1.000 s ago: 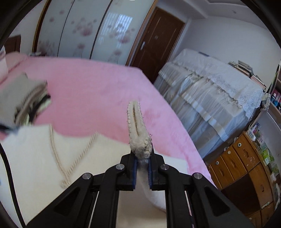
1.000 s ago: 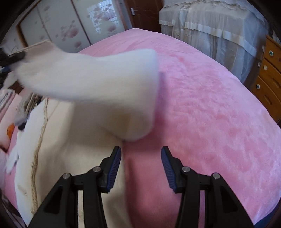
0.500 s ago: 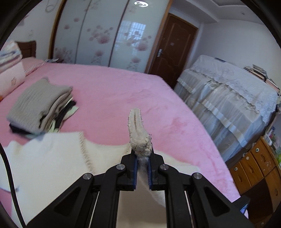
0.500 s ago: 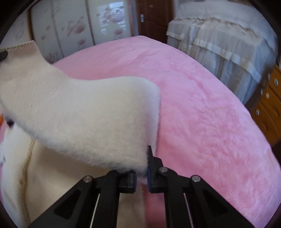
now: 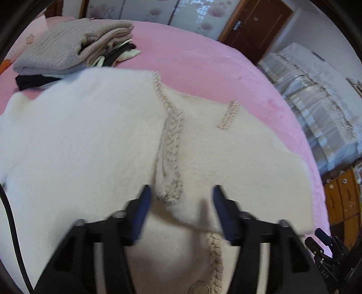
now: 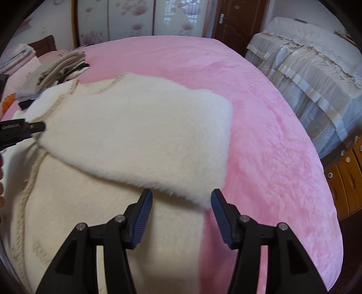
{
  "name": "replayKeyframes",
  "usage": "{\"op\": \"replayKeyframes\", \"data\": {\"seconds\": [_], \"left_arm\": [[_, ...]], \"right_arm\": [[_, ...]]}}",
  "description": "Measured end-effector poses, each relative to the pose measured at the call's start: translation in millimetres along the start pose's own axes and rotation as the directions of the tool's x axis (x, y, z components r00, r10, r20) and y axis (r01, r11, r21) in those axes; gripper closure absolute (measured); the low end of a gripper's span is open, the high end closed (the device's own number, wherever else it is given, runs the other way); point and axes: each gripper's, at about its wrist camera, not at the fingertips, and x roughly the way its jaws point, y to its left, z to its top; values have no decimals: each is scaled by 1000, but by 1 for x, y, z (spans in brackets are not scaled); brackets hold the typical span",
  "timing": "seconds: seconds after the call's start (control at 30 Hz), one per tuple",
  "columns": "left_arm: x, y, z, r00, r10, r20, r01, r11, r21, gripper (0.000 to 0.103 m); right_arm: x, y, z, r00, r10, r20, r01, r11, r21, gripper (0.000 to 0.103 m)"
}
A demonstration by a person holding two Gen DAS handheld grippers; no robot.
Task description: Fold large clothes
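A large fluffy cream garment point(image 5: 90, 140) with beige braided trim point(image 5: 172, 126) lies spread on the pink bed point(image 5: 199, 65). One flap is folded over its body, seen in the right wrist view point(image 6: 144, 140). My left gripper point(image 5: 179, 199) is open just above the trimmed flap edge and holds nothing. My right gripper point(image 6: 181, 203) is open over the flap's lower corner, holding nothing. The left gripper also shows at the left edge of the right wrist view point(image 6: 20, 130).
A pile of folded clothes point(image 5: 67, 43) sits at the far left of the bed. A lace-covered piece of furniture point(image 6: 312, 74) stands to the right, wooden drawers point(image 6: 348, 178) beside it. A brown door point(image 6: 237, 20) and wardrobe panels point(image 6: 135, 20) are behind.
Both grippers opened and let go of the flap, which now lies folded over the garment. The left gripper came down low over the cloth.
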Motion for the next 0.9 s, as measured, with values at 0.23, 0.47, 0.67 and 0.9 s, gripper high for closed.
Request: {"op": "replayKeyframes", "data": {"seconds": [0.23,0.47,0.67,0.9], "left_arm": [[16,7,56,1000,7,-21,-6,998,61,35],[79,-7,85,988,47,-149,-29,993,115,61],[70,-27,81,993,92,-69,-80,983,164,92],[15,-34,79,996,32,84,-44,989,142,92]], "right_arm": [[-29,-33,29,992,107,69,-114,989,92,38],[20,-91,69,992,125,15,-124,948,292,38],[80,-130,92,983,181,-34,-150,892,427,38],[123,-134,97,945,328,-10,-273,802,531,37]]}}
